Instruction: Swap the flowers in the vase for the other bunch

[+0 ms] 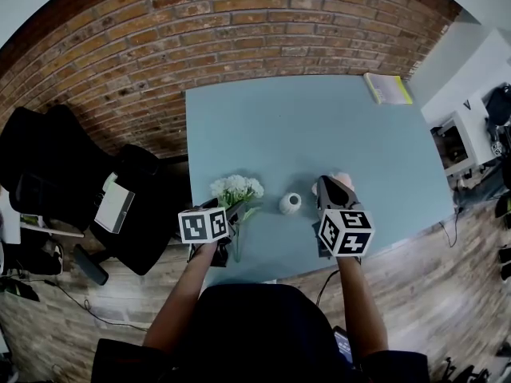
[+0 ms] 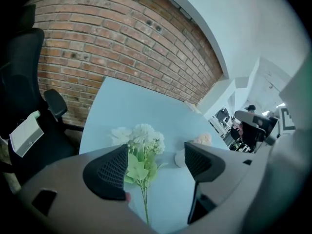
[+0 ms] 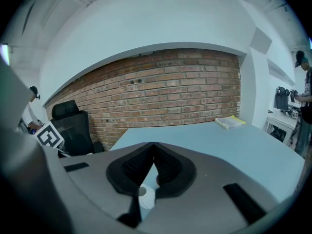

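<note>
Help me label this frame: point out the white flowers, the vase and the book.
white flowers point(image 1: 235, 187), head view, the blossoms.
vase point(image 1: 288, 207), head view, its side.
book point(image 1: 389, 88), head view, its cover.

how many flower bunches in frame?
2. White bunch lies on the table left of the vase, between the left gripper's open jaws. Pink bunch sits right of the vase at the right gripper's tip, partly hidden.

My right gripper point(image 3: 153, 147) holds its jaws pressed together over the blue table point(image 3: 209, 140), the white vase point(image 3: 146, 196) peeking just beneath them, the brick wall point(image 3: 170, 91) beyond.
</note>
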{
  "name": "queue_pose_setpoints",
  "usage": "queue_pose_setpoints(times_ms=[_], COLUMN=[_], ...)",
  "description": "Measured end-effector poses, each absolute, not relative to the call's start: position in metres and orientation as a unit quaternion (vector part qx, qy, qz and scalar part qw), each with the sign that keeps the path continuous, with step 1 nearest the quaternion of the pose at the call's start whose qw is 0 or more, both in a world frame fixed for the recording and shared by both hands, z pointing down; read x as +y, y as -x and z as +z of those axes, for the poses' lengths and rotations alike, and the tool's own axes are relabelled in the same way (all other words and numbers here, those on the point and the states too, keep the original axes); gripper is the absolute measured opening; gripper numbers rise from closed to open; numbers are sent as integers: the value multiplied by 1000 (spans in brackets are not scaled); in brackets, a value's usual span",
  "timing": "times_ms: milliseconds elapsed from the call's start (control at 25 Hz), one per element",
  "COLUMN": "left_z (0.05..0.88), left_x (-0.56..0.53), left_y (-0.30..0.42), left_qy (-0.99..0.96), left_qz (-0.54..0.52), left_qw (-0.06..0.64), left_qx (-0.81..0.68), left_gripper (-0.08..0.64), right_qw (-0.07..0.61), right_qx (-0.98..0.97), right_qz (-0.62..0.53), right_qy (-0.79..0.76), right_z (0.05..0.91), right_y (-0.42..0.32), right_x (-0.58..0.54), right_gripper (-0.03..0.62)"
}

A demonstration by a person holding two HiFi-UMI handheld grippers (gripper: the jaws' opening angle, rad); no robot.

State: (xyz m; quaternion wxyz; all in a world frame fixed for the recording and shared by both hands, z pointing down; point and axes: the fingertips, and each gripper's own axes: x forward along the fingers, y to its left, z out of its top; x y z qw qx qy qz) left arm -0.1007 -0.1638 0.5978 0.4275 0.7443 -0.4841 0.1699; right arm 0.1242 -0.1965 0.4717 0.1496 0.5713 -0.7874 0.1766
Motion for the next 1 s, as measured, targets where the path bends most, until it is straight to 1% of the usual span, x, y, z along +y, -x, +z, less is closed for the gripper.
queue_pose_setpoints(times_ms=[200,400,520,760,1000], left_z=[611,623,630,651,669], left_x=[-165,-168,-169,-170,-173], left_y=[104,104,106,105,105], left_qy=[-735,-726,-719,-703,-692], left_qz=[208,217,228,249,290], left_qw=[414,426,430,453,445], left_qx=[-495,-494,-496,-488,-489], left_gripper=[392,463,487,492,492], right_qw=[159,162,160,161,166], right_qx=[-785,-782,-782,-780,-779], right_qz=[170,174,176,182,187], right_qy=[-574,-576,-576,-577,-575], right_z=[474,479,479,483,491], right_y=[-126,-126,-127,-127,-129], right_x=[-199,-199,-203,-208,-215], right_gripper=[12,12,12,14,13])
